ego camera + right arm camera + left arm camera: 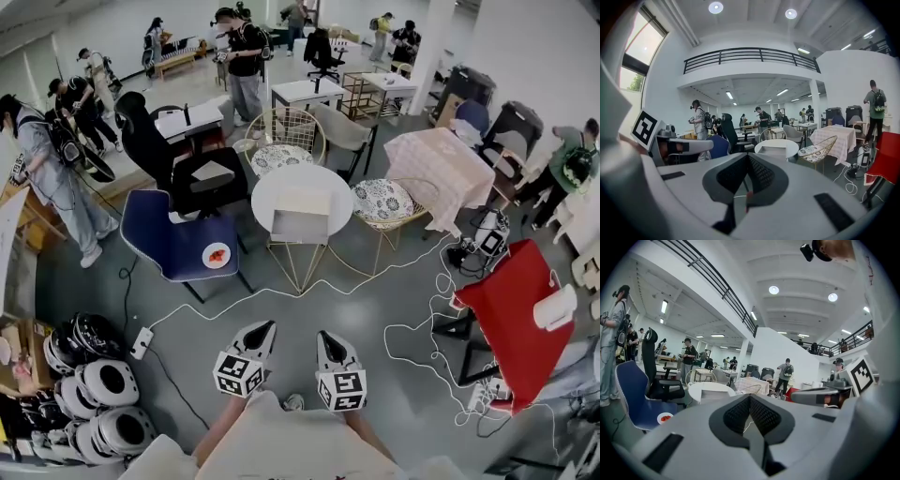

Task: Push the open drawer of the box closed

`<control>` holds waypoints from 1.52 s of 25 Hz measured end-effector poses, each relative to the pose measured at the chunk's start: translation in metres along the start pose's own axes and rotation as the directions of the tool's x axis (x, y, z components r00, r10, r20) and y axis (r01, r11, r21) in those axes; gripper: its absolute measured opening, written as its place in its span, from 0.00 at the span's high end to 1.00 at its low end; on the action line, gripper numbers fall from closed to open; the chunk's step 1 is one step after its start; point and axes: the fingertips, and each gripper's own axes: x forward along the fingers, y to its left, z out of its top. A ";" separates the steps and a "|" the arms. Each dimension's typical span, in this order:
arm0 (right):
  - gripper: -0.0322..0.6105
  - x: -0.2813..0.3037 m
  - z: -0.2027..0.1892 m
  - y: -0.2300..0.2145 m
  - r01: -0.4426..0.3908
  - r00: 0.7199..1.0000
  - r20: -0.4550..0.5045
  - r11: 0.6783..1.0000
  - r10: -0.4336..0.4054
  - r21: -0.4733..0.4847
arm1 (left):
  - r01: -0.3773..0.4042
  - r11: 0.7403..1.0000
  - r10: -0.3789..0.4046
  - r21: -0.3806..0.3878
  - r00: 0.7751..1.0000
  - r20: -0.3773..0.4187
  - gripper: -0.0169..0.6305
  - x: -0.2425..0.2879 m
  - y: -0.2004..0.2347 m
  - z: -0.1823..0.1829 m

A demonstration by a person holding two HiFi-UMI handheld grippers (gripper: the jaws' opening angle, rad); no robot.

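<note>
Sitting on the far round table [265, 190], the box [302, 201] is showing an open drawer [299, 228], likely light and stiff, best pushed mid-front; the left gripper [266, 327] and right gripper [322, 336] are hovering nearside, both closed and empty.

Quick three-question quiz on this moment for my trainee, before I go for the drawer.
1. Fill in: the box, its drawer open, stands on the round ____ table.
2. True or false: one gripper touches the drawer.
3. Multiple choice: the left gripper and right gripper are A) both shut and empty, B) both open, C) left shut on the drawer, right open.

Key: 1 white. 2 false: both are over the floor, short of the table. 3 A.
</note>
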 end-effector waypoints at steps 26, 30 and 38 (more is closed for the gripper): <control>0.93 0.064 0.010 -0.040 0.008 1.000 0.025 1.000 -0.007 -0.029 | 0.036 0.999 -0.036 0.040 0.999 0.005 0.95 0.070 0.030 0.010; 0.93 0.086 0.016 -0.045 0.011 1.000 0.020 1.000 -0.011 -0.025 | 0.046 0.998 -0.046 0.041 0.999 -0.001 0.95 0.087 0.045 0.015; 0.93 0.143 0.018 -0.059 0.010 1.000 -0.016 1.000 -0.011 -0.027 | 0.060 0.998 -0.059 0.018 0.998 -0.019 0.95 0.129 0.084 0.016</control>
